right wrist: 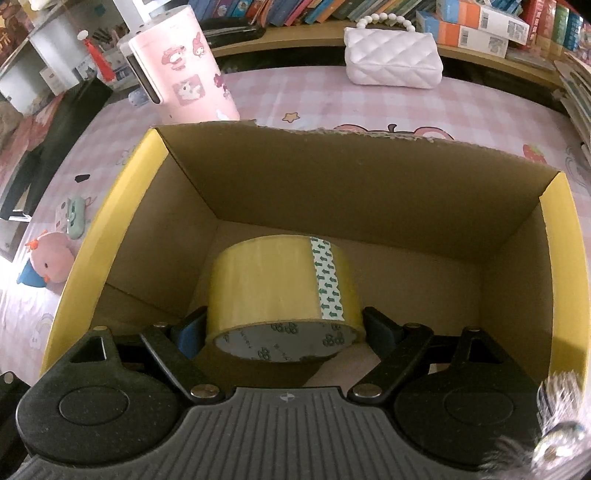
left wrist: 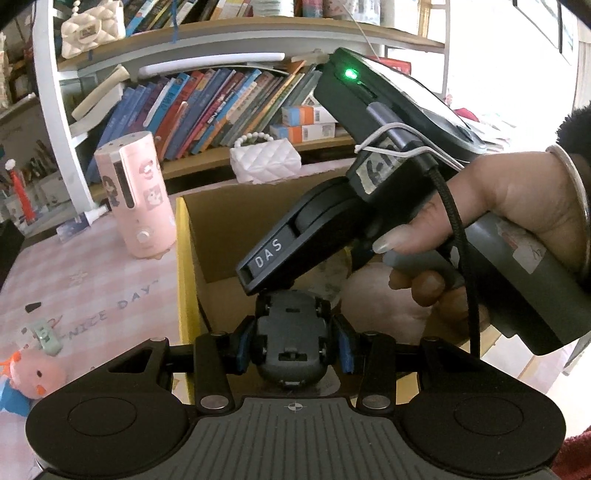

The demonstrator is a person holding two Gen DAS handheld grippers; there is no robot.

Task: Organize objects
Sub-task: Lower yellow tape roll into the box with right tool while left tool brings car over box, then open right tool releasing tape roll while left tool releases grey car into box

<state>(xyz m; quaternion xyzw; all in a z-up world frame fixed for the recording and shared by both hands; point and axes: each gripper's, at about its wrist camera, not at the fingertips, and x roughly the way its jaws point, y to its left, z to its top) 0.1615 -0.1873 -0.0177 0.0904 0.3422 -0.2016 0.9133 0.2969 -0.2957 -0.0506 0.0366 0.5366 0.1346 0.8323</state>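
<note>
Writing, right gripper body: white letters "DAS" on the dark housing [left wrist: 269, 257]; a taped label higher up carries handwriting, not legible.
Writing, tablecloth [left wrist: 92, 280]: "NICE DAY" printed on the pink checked cloth.
Writing, other: pink cylinder [right wrist: 184, 70] bears cartoon stickers; book spines and orange-and-white cartons [right wrist: 476, 26] on the shelf are too small to read.
Tape roll [right wrist: 282, 295]: yellowish packing tape with a white strip of green arrows down its side and green marks on the core; it is inside the cardboard box [right wrist: 351, 173], low near the floor.
Right gripper [right wrist: 282, 328]: jaws spread wide around the tape roll, blue pads at either flank of it; the left pad sits against the roll, the right pad seems just clear, so whether it is gripping cannot be confirmed.
Left gripper [left wrist: 293, 341]: jaws narrowly set and clenched on a small dark toy car [left wrist: 290, 332], blue pads pressing its sides, held above the box's near edge.
Person's hand [left wrist: 498, 221]: wrapped round the right gripper's handle, bangle at the wrist.
Surroundings: white quilted purse [right wrist: 393, 59] with bead handle behind the box; pink plush toy [right wrist: 50, 260] to its left.
</note>
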